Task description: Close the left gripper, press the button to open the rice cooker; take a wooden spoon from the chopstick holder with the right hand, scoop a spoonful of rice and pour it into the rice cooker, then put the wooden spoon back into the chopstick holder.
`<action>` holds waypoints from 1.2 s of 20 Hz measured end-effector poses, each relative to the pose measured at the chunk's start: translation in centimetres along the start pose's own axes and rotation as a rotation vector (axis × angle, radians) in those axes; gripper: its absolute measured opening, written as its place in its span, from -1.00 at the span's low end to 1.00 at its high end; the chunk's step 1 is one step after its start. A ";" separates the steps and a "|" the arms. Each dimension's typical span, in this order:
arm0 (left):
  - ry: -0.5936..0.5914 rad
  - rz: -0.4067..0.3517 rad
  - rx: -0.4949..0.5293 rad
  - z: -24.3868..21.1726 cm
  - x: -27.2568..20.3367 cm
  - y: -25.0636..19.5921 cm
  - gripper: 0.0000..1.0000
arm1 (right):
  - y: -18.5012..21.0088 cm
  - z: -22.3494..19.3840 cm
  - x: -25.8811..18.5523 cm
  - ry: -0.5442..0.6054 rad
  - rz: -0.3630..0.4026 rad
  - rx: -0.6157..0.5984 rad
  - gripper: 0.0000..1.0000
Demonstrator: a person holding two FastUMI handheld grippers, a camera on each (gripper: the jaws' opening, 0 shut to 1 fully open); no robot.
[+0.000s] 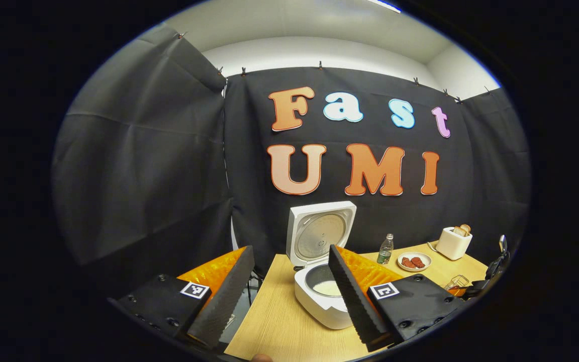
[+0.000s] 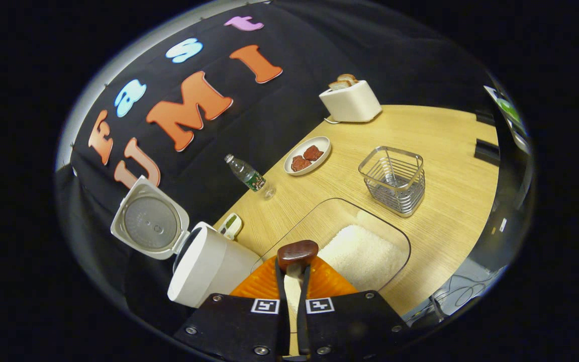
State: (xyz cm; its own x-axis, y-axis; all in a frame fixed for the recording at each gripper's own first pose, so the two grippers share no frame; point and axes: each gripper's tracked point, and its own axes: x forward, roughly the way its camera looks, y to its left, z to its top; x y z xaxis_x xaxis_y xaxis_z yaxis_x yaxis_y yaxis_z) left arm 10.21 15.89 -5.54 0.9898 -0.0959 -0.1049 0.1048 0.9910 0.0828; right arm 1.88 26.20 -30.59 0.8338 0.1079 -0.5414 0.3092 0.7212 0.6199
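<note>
Wooden spoon [image 2: 297, 254] clamped in right gripper [image 2: 292, 281], rice cooker [image 2: 204, 266] lid up.

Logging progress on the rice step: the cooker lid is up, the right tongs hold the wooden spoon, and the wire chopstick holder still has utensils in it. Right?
Not quite. In the right gripper view the chopstick holder stands with nothing in it. The rest holds: the rice cooker has its lid raised, and the right tongs are shut on the wooden spoon beside the tray of rice.

The left gripper's right finger [image 1: 355, 296] hides the rice cooker's [image 1: 319, 306] three-o'clock side, and the white contents are perhaps rice.
</note>
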 end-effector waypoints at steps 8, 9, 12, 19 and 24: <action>0.003 0.019 -0.024 0.5 -0.4 0.6 0.99 | -2.8 1.2 -1.2 0.012 0.045 0.267 -0.90; -0.001 0.023 -0.025 0.6 -0.5 0.7 1.00 | -3.0 1.7 -1.5 0.006 0.049 0.274 -0.90; -0.009 0.028 -0.020 0.7 -0.7 0.7 1.00 | -2.6 3.1 -2.5 -0.007 0.080 0.327 -0.91; -0.022 0.035 -0.038 1.1 -1.1 0.9 1.00 | -2.0 5.3 -4.0 -0.028 0.122 0.418 -0.90; -0.028 0.041 -0.048 1.2 -1.3 1.3 1.00 | 0.1 7.1 -4.9 -0.058 0.163 0.454 -0.90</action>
State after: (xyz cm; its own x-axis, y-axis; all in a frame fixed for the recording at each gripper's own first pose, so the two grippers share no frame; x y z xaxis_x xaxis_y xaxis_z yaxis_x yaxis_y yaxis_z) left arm 9.22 17.21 -4.07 0.9956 -0.0567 -0.0745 0.0597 0.9975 0.0387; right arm 1.08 20.85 -23.81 0.9081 0.1473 -0.3920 0.3300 0.3248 0.8864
